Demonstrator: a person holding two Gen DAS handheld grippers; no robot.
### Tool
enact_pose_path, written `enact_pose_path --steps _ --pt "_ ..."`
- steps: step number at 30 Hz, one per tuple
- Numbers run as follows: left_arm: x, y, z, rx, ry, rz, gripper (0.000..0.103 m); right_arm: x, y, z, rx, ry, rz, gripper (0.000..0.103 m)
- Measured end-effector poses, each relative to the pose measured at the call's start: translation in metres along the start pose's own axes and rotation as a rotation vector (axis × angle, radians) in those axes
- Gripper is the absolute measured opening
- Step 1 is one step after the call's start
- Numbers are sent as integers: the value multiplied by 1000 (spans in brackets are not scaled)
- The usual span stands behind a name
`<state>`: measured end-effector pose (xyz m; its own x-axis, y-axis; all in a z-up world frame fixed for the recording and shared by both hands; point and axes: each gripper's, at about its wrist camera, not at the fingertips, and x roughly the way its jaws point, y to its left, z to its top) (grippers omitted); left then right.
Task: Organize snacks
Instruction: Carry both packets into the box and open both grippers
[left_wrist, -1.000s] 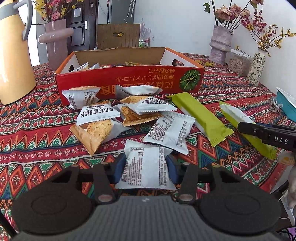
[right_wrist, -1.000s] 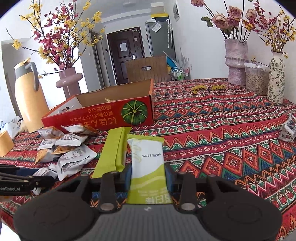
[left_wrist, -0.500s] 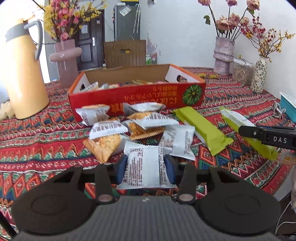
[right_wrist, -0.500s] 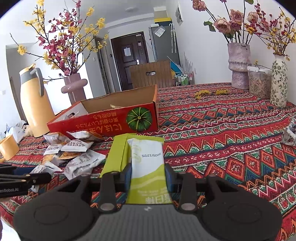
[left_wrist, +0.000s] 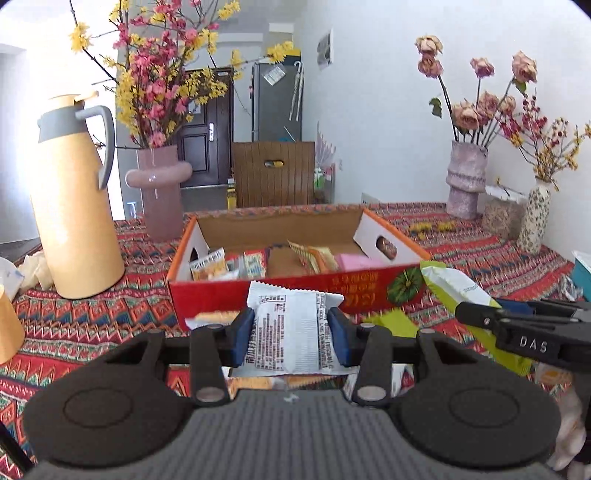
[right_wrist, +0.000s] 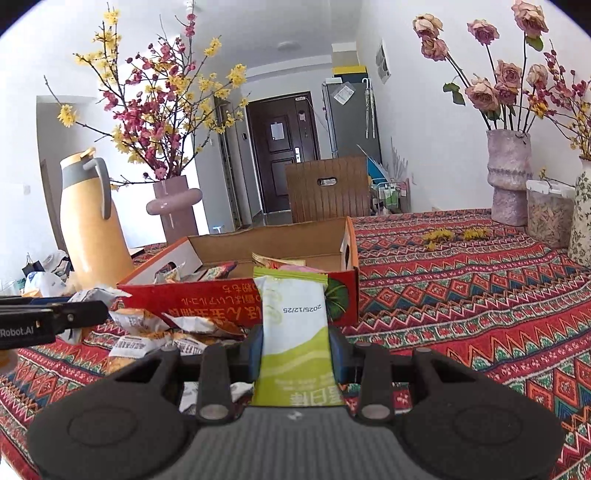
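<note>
Snacks are gripped in both hands at once. The left gripper (left_wrist: 291, 341) has its blue pads (left_wrist: 243, 338) pressed against the two sides of a white printed packet (left_wrist: 290, 332), which stands upright between them, clear of the patterned tablecloth (left_wrist: 92, 317); its jaws have just been closing, with that packet between them. The right gripper (right_wrist: 295, 352) is clamped narrow on a green-and-white snack bar (right_wrist: 293, 328), also upright, its printed date facing the camera and its serrated top edge in front of the red cardboard box (right_wrist: 207, 295). In the left wrist view the same bar (left_wrist: 458, 295) sticks out of the right gripper's black fingers at the right edge, just beside the box's front corner with the green pumpkin picture (left_wrist: 404, 286). The box (left_wrist: 362, 291) lies open on the table directly ahead of both grippers, and several packets (left_wrist: 210, 266) already lie inside it, toward its left and middle. More loose packets (right_wrist: 159, 332) lie on the cloth in front of the box's red wall, below and to the left of the bar. A tan thermos jug (left_wrist: 74, 206) with a grey handle stands left of the box, a pink vase of flowering branches (left_wrist: 160, 188) behind it, and a rough purple vase of dried roses (left_wrist: 465, 181) stands far right near the wall.
</note>
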<state>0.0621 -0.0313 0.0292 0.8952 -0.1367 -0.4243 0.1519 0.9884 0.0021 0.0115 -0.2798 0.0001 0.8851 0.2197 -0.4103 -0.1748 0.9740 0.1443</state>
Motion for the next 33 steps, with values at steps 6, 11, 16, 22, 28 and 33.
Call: enact_pose_path --steps 6,11,16,22,28,33 --pt "13 2 28 -17 -44 22 44 16 12 25 -32 -73 6 35" --pt "34 8 51 -38 -60 49 44 35 17 50 -43 -113 -1 35" --pt "56 14 69 -58 -65 87 44 60 20 74 -51 -120 -1 35" --pt "84 26 82 -92 -58 131 44 97 26 96 -74 -106 -14 35" --pt "118 41 85 -143 -53 204 44 140 29 105 -55 -77 -39 35" --pt "139 55 72 -175 -28 232 44 164 26 92 -44 -42 -50 35"
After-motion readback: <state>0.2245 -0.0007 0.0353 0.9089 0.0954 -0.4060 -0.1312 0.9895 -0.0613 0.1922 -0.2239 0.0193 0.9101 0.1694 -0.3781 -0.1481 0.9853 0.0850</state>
